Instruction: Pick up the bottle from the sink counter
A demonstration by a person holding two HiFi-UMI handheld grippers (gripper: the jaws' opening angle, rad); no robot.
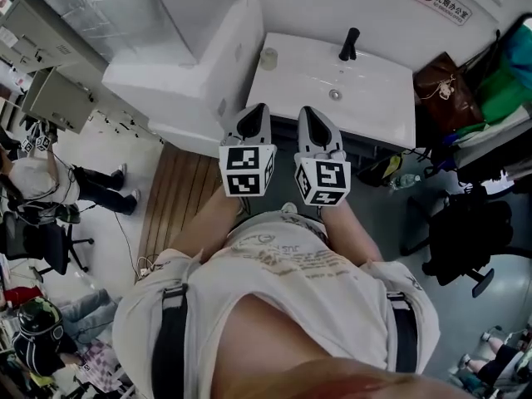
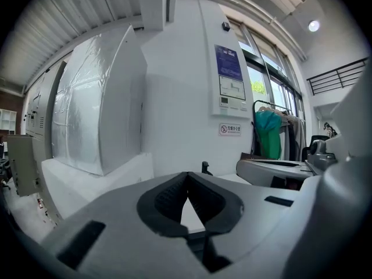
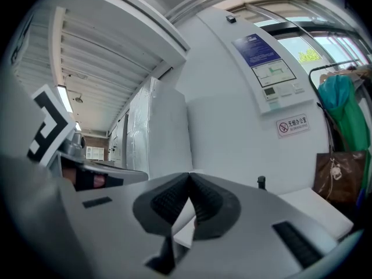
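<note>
Head view shows you standing in front of the sink counter with nothing picked up yet. The bottle stands untouched at the counter's upper-left corner in the frame, well left of the black faucet. Your left gripper and right gripper hang side by side at mid-frame, short of the counter's near edge and well apart from the bottle. Each gripper view shows its jaws pressed together with nothing between them. By my judgement the whole job remains: open one, reach, grasp, lift.
</note>
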